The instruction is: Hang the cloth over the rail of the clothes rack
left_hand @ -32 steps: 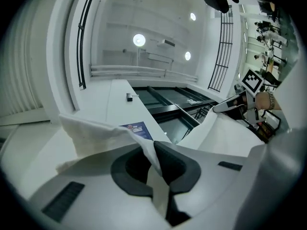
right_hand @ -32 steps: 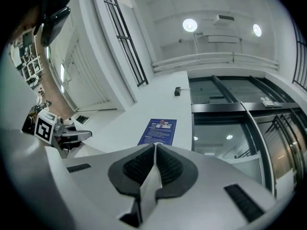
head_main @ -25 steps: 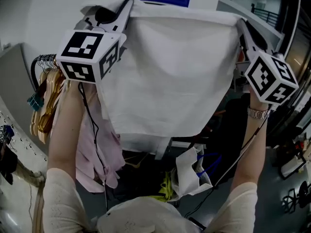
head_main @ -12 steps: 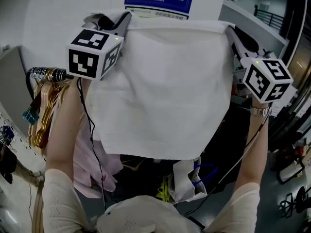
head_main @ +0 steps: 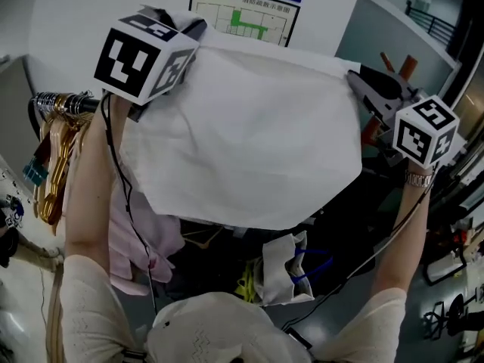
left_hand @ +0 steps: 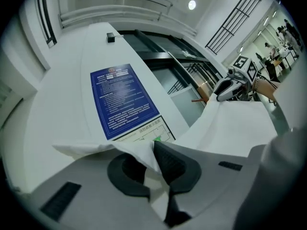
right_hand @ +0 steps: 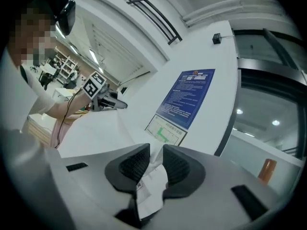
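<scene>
The white cloth (head_main: 242,134) is held up in the air by its two upper corners and is spread wide between the left gripper (head_main: 189,30) and the right gripper (head_main: 355,78). It is judged that the top edge is kept taut and level so that the sheet can be laid flat across the rail (head_main: 60,103) rather than bunched on it. Only the rail's chrome end is seen at the left of the head view, with wooden hangers (head_main: 53,165) and a pink garment (head_main: 132,233) below it. The rest of the rail is covered by the cloth, so it cannot be told whether the fabric already rests on the bar.

In the left gripper view the left gripper (left_hand: 156,152) is clenched. A folded corner of the cloth (left_hand: 129,150) is pinched tight between the dark pads, and the sheet runs away from it towards the other gripper.

In the right gripper view the jaws of the right gripper (right_hand: 156,164) have just been opening, and a narrow gap is seen between the pads. The other corner of the cloth (right_hand: 151,186), with its sewn label, lies loosely in that gap and is no longer squeezed. This corner is judged to be on the point of release.
</scene>
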A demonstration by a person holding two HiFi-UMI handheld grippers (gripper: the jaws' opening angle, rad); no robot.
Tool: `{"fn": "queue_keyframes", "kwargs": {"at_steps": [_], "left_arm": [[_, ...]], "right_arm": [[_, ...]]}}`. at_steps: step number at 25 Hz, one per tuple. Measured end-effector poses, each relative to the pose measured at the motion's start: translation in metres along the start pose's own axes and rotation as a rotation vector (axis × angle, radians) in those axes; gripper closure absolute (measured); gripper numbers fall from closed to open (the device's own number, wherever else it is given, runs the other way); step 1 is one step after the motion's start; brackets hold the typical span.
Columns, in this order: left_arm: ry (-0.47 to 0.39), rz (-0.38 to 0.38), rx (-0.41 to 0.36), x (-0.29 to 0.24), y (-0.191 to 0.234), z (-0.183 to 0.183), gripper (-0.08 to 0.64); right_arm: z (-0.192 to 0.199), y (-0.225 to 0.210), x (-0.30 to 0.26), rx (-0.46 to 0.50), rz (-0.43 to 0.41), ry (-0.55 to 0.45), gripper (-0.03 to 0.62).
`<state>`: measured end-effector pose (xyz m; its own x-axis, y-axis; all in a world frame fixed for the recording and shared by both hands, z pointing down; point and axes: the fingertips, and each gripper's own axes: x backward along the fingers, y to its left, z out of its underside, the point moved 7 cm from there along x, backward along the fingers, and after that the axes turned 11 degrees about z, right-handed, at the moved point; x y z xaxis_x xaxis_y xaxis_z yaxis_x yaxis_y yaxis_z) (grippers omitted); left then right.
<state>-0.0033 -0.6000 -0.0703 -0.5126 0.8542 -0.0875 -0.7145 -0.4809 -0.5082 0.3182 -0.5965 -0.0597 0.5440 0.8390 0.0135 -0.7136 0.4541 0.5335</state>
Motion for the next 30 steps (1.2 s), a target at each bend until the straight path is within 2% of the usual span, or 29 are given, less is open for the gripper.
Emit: {"fn": "queue_keyframes", "kwargs": {"at_steps": [5, 7, 10, 12, 16, 18, 21, 23, 27, 30], "left_arm": [[0.020, 0.005, 0.010, 0.000, -0.005, -0.001, 0.542], [0.046, -0.002, 0.025, 0.000, -0.002, 0.003, 0.543], [0.042, -0.002, -0.002, 0.004, -0.005, 0.006, 0.543], [0.024, -0.002, -0.030, 0.007, -0.009, 0.004, 0.543], [0.030, 0.018, -0.057, 0.006, -0.012, 0.001, 0.543], [0.033, 0.036, -0.074, 0.006, -0.015, 0.001, 0.543], [0.015, 0.053, -0.088, 0.009, -0.017, 0.002, 0.543], [-0.001, 0.059, -0.081, 0.009, -0.016, 0.003, 0.543], [-0.045, 0.091, -0.024, 0.011, -0.014, -0.001, 0.543], [-0.079, 0.113, -0.001, 0.014, -0.015, -0.007, 0.541]], "right_arm": [[0.005, -0.012, 0.013, -0.048, -0.080, -0.006, 0.508], [0.009, -0.029, 0.021, -0.065, -0.036, -0.014, 0.506], [0.006, -0.041, 0.041, -0.057, 0.065, -0.053, 0.508], [-0.017, -0.017, 0.054, 0.015, 0.084, -0.104, 0.508], [-0.062, 0.062, 0.055, 0.214, 0.006, -0.177, 0.508], [-0.074, 0.097, 0.044, 0.303, -0.038, -0.176, 0.508], [-0.080, 0.124, 0.012, 0.411, -0.047, -0.124, 0.506], [-0.084, 0.136, -0.012, 0.435, -0.049, -0.099, 0.498], [-0.091, 0.156, -0.059, 0.378, -0.089, -0.064, 0.469], [-0.091, 0.170, -0.087, 0.373, -0.096, -0.031, 0.456]]}}
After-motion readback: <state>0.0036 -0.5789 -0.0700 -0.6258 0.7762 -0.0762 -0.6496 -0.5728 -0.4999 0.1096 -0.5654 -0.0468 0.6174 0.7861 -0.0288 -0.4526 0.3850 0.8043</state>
